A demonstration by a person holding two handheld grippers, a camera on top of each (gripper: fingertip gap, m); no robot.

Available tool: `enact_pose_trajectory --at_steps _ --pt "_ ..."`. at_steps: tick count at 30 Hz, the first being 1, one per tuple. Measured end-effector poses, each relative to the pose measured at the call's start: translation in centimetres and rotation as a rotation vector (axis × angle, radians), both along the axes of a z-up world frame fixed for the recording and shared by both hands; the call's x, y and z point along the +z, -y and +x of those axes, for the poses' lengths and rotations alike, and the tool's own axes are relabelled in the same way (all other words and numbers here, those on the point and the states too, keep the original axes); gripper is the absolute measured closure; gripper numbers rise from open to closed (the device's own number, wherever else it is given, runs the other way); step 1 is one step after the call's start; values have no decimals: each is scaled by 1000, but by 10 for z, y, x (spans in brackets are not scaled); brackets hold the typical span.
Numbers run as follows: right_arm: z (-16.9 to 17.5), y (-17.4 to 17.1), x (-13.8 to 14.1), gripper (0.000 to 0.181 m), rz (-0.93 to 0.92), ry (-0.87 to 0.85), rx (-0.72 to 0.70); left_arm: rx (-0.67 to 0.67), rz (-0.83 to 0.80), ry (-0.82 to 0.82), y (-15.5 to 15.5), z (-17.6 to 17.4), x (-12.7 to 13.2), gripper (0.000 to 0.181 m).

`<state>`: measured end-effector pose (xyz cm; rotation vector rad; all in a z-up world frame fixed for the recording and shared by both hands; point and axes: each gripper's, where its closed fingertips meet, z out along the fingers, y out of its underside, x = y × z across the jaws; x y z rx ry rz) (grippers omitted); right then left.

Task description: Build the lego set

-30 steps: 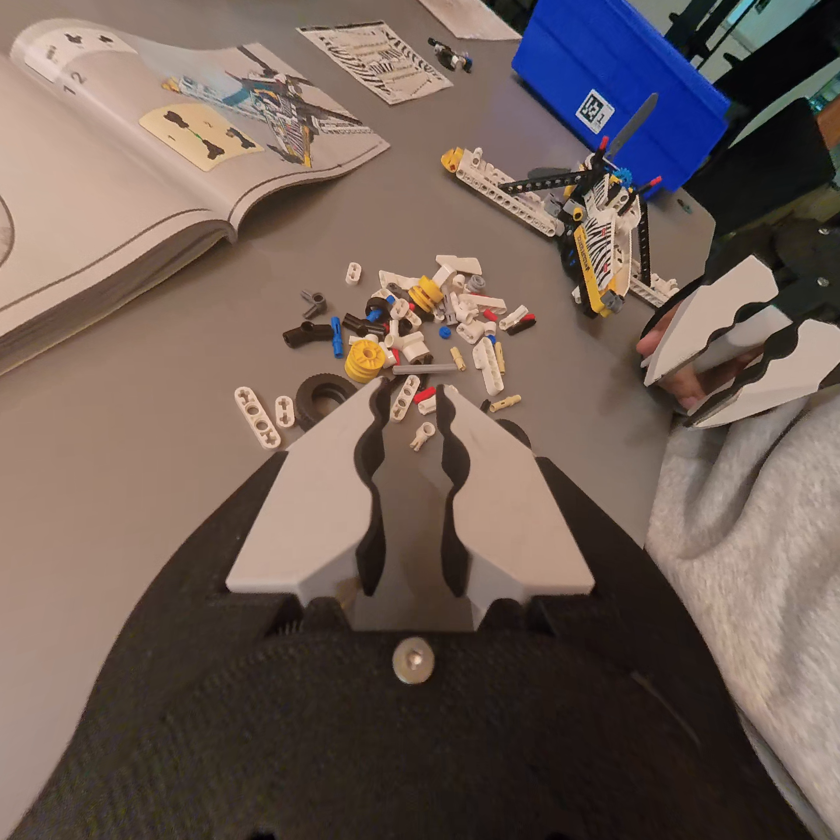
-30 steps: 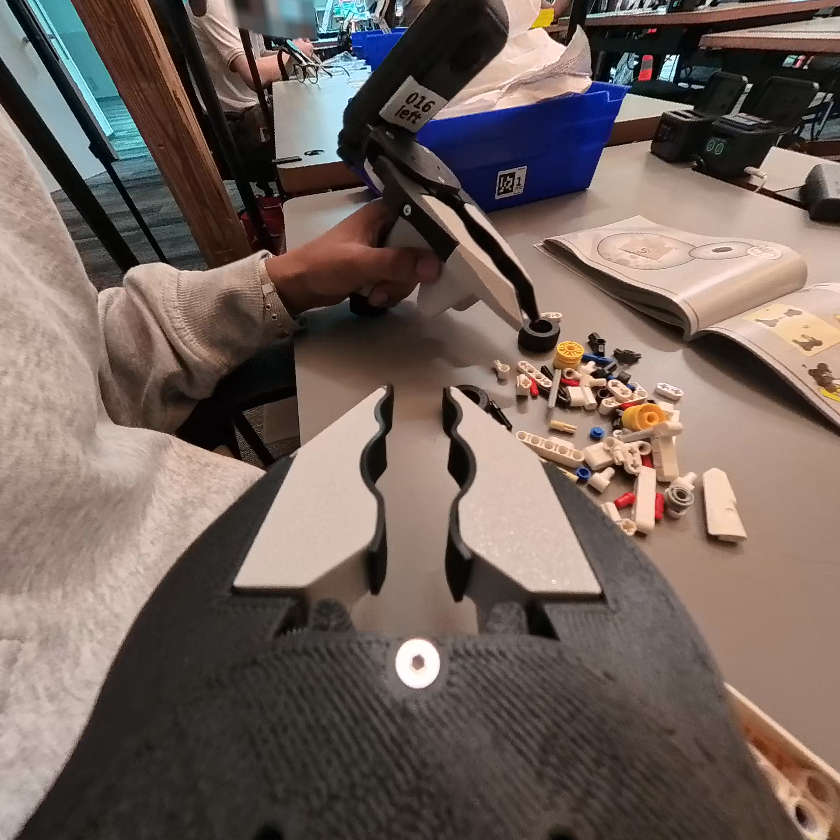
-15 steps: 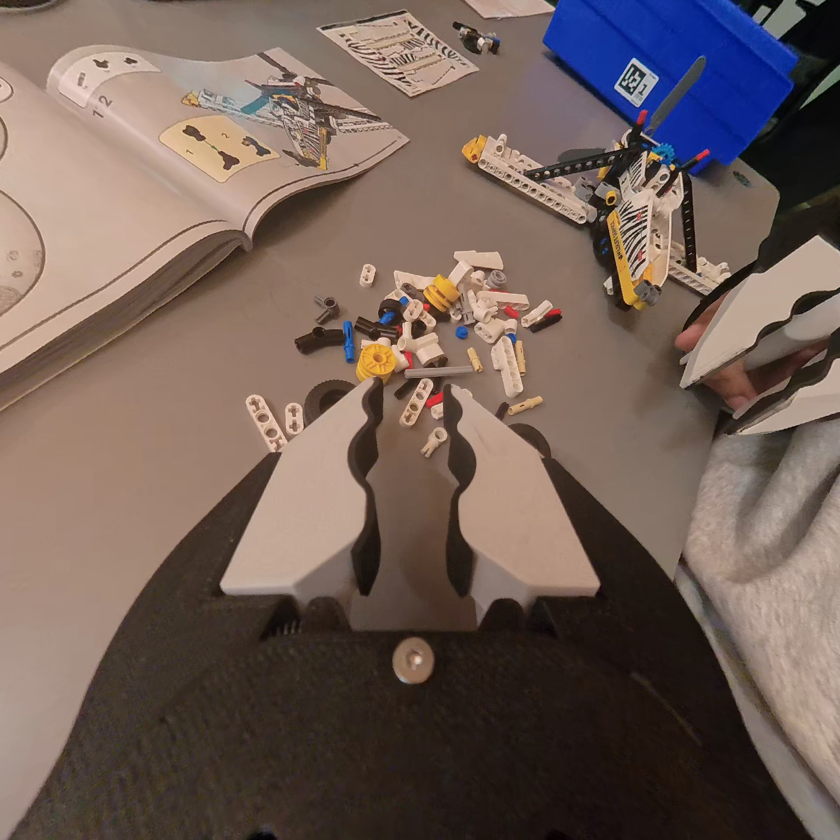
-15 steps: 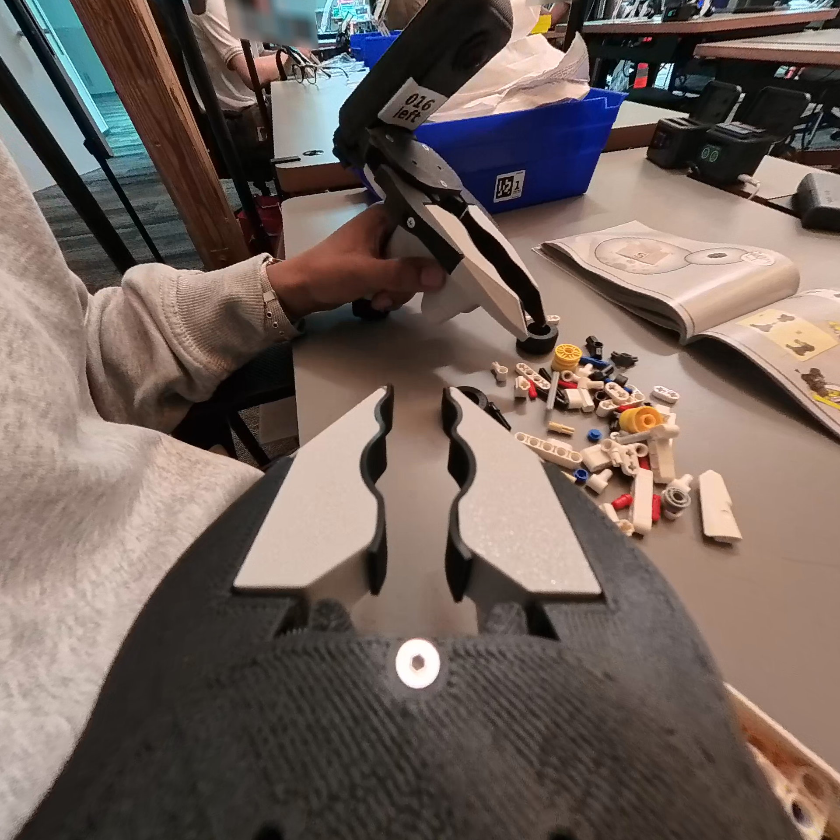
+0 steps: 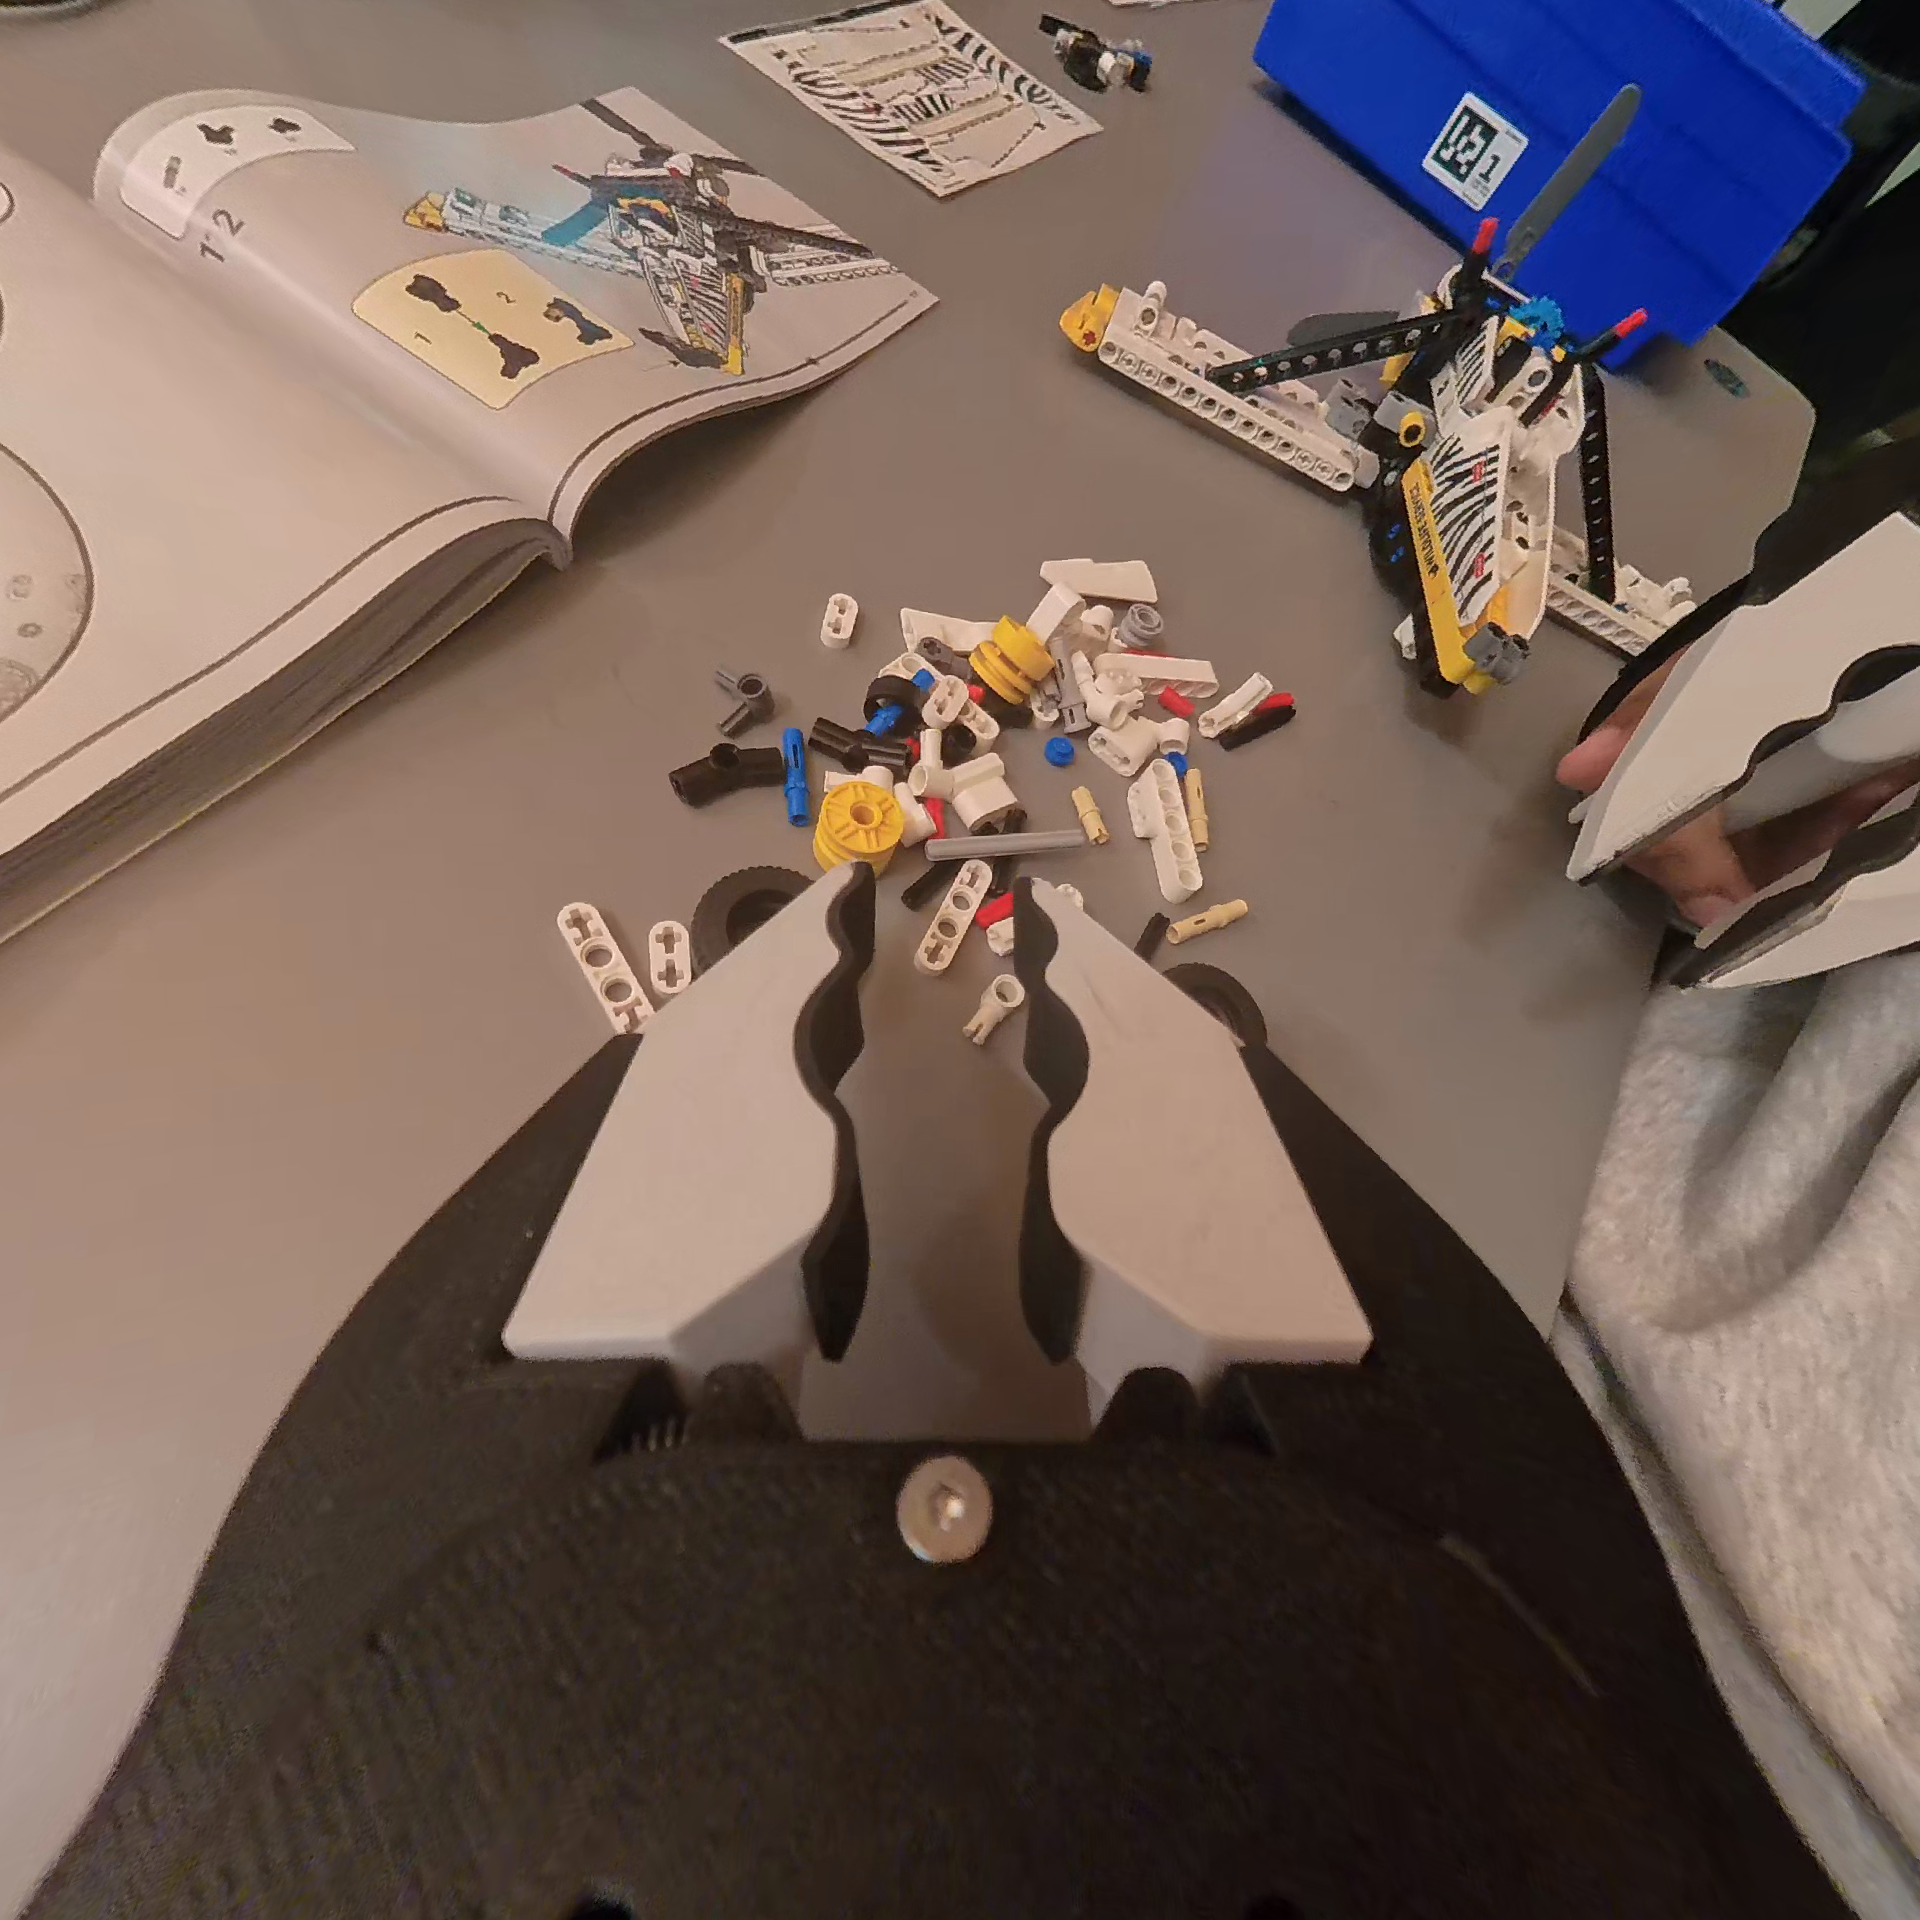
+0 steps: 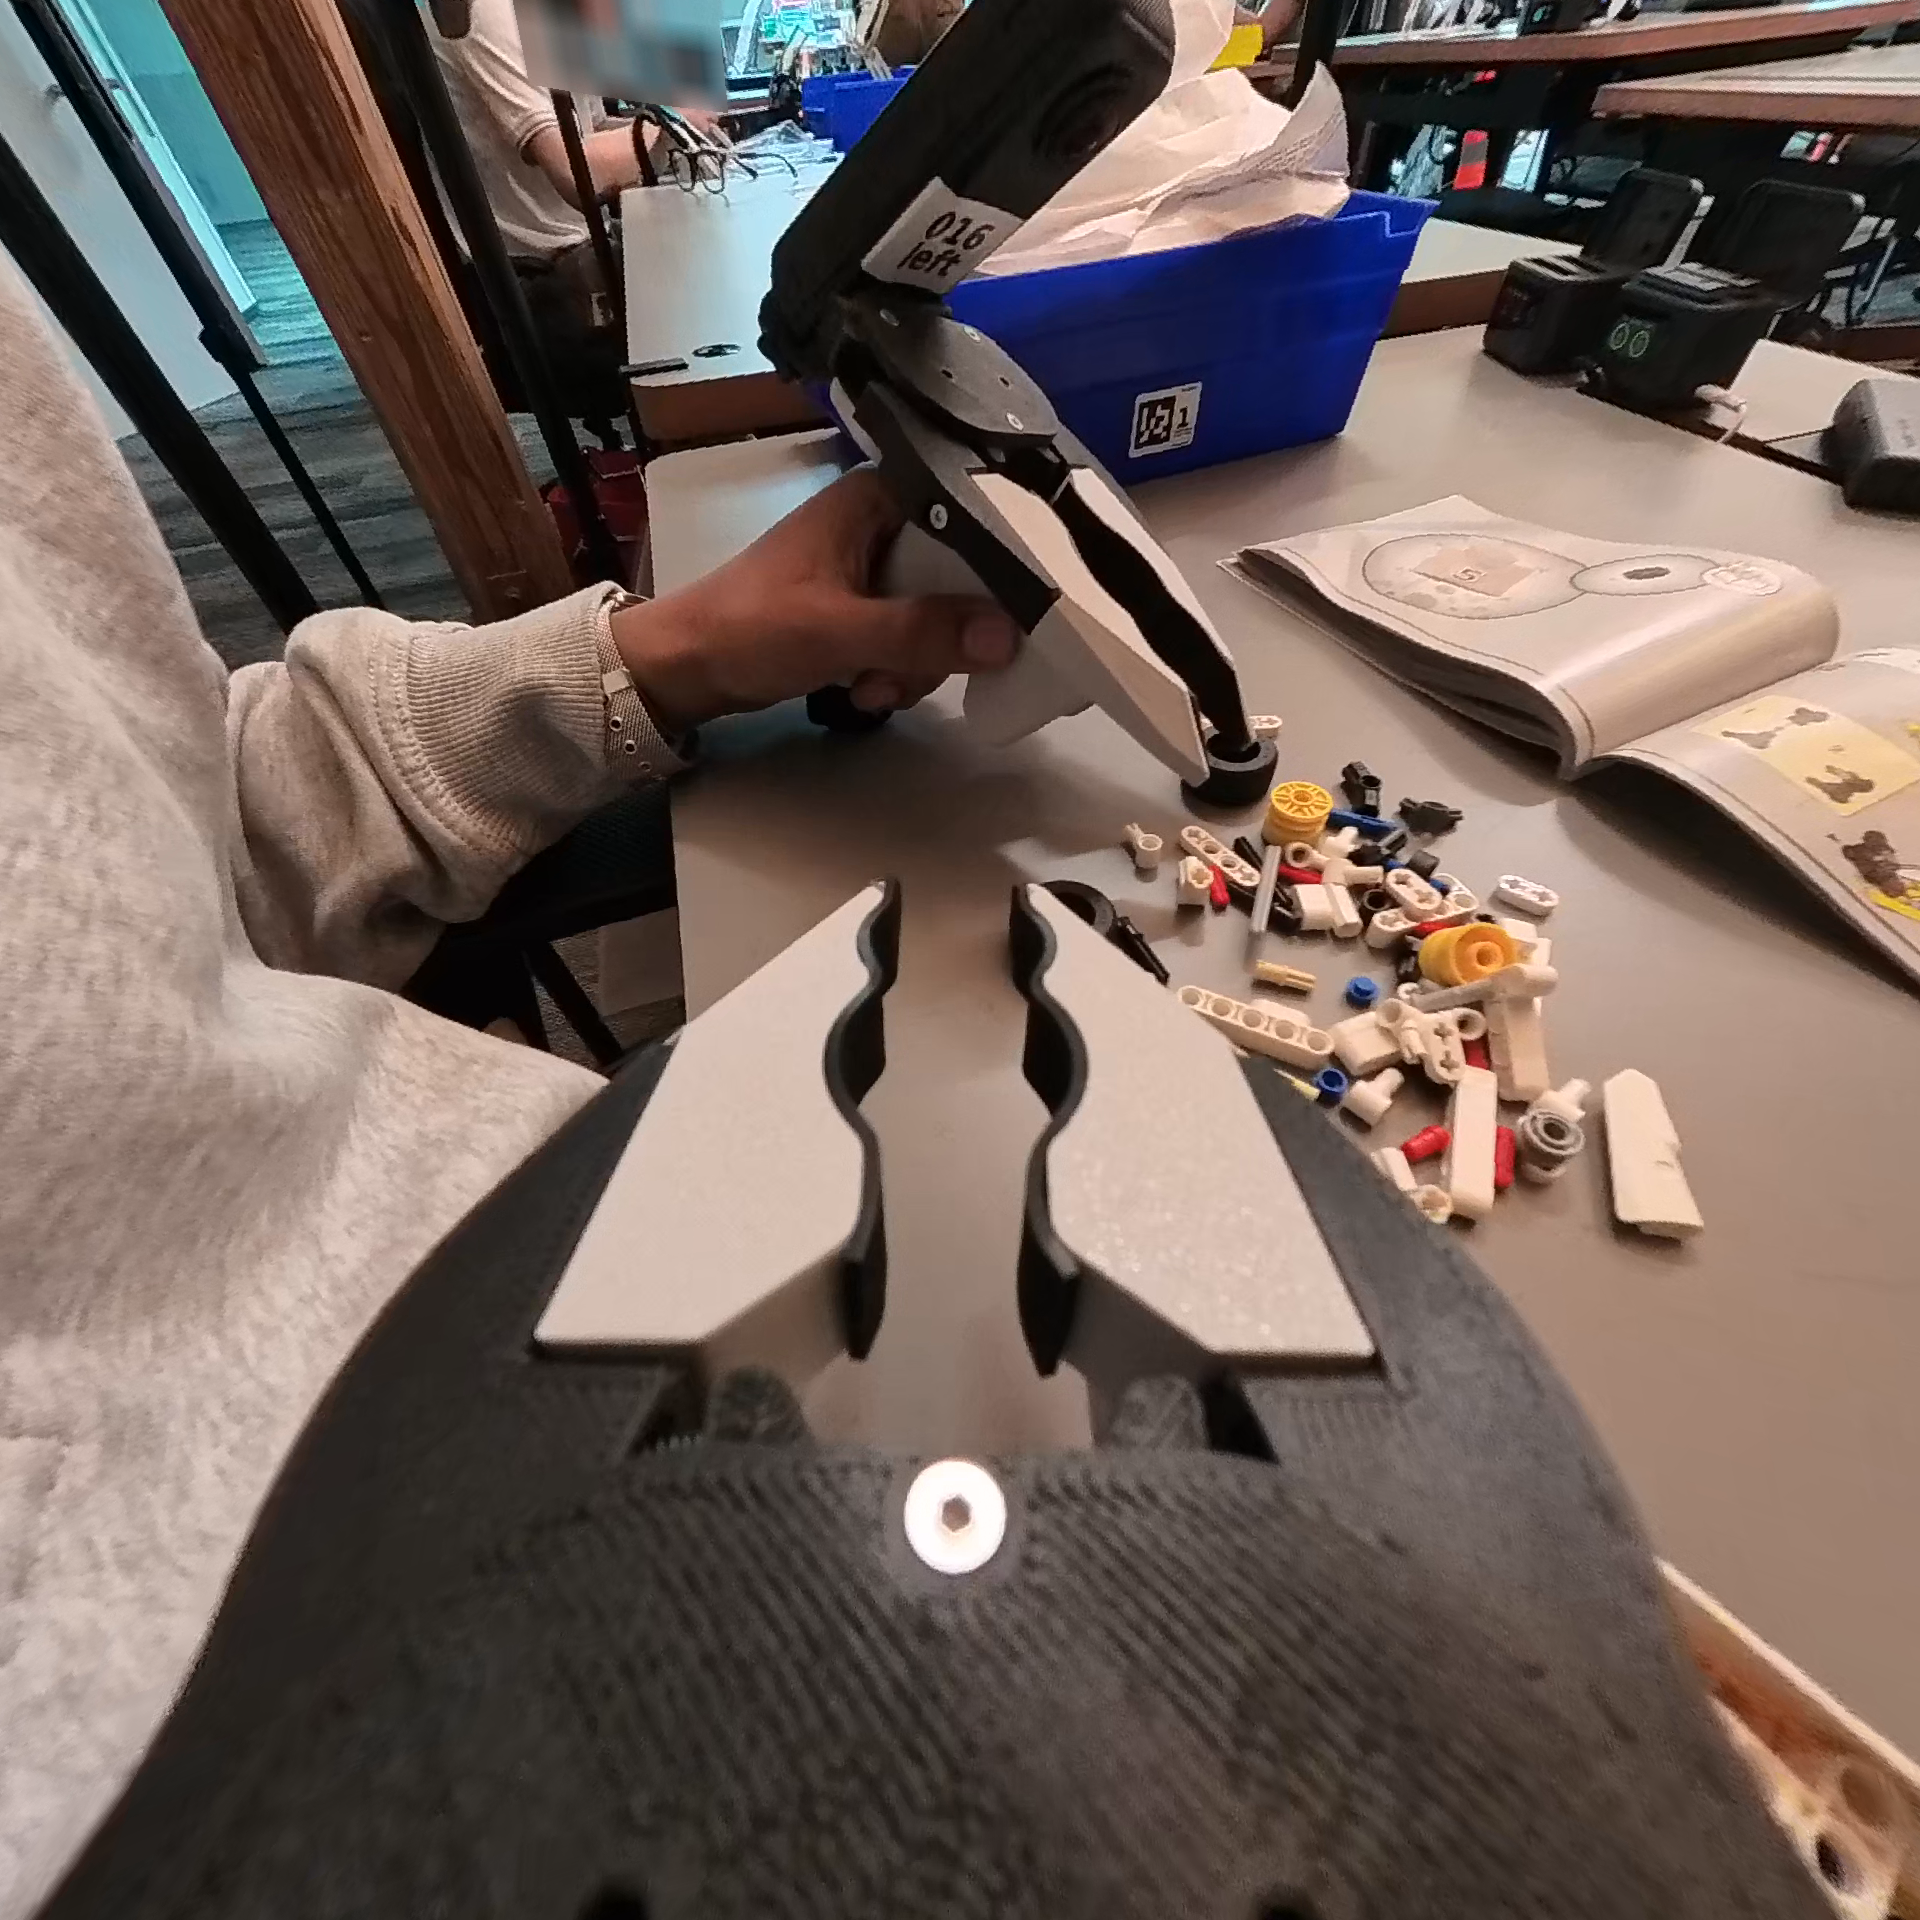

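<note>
A pile of small loose lego pieces (image 5: pixel 997 727) lies mid-table and also shows in the right wrist view (image 6: pixel 1392 935). My left gripper (image 5: pixel 940 904) is open and empty at the pile's near edge. Its left fingertip sits at a black tyre (image 5: pixel 732 904). In the right wrist view, that gripper (image 6: pixel 1216 743) points down with a tip in the tyre (image 6: pixel 1242 779). A second black tyre (image 5: pixel 1221 997) lies behind its right finger. The part-built yellow-and-white helicopter (image 5: pixel 1455 488) stands at the far right. My right gripper (image 6: pixel 954 904) is open and empty, to the right of the pile (image 5: pixel 1631 925).
An open instruction book (image 5: pixel 312 416) lies to the left of the pile. A sticker sheet (image 5: pixel 914 94) and a blue bin (image 5: pixel 1558 125) are at the back. Black devices (image 6: pixel 1662 301) sit beyond the book. The table's near edge (image 6: pixel 665 727) is by the grey sleeve.
The left gripper has tilted and turned slightly left, so its left finger now covers more of the black tyre. Both jaws keep the same opening. The right gripper has hardly moved.
</note>
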<state>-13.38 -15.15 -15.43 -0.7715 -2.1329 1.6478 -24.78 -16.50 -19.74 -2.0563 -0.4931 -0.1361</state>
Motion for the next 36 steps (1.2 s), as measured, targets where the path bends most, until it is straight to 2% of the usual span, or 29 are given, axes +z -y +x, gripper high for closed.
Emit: enact_pose_trajectory --at_steps 11,24,31,34,36 --pt "-8 1 0 162 -35 39 6 3 6 9 0 -1 0 156" --pt "-20 20 4 162 -87 67 81 2 17 21 -1 -2 1 155" --pt "-41 23 37 156 -375 146 126 19 50 31 1 -4 5 154" --pt "-56 21 41 156 -408 138 99 25 66 49 2 -6 7 152" --pt "-54 27 43 155 -424 127 138 24 74 66 2 -6 7 151"
